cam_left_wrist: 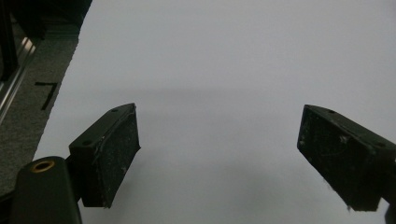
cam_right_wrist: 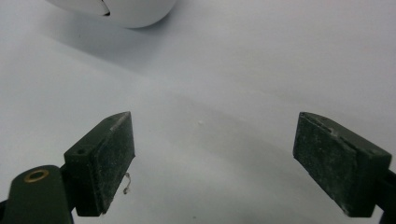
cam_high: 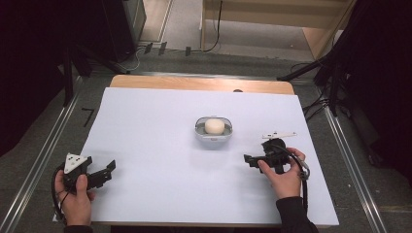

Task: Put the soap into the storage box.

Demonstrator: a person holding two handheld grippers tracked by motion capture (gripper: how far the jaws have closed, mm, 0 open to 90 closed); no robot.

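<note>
Your left gripper [cam_high: 108, 171] sits near the near-left corner of the matte white worktop [cam_high: 145, 145], jaws spread wide, empty. Your right gripper [cam_high: 252, 160], near the right edge, is likewise spread. The round cream puck in a rounded grey dish [cam_high: 214, 131] sits mid-worktop; the right gripper view crops it to a smooth white curve [cam_right_wrist: 121, 9].

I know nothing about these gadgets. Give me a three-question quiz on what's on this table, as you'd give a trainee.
1. True or false: the right hand-held gripper is holding the white puck.
2. Where does the white puck sit: A) on the bare table, B) in the grey dish, C) between the left hand-held gripper's jaws?
3. Fill in: both grippers' jaws stand ____.

Key
1. False: its jaws are open and hold nothing.
2. B.
3. Open.
</note>
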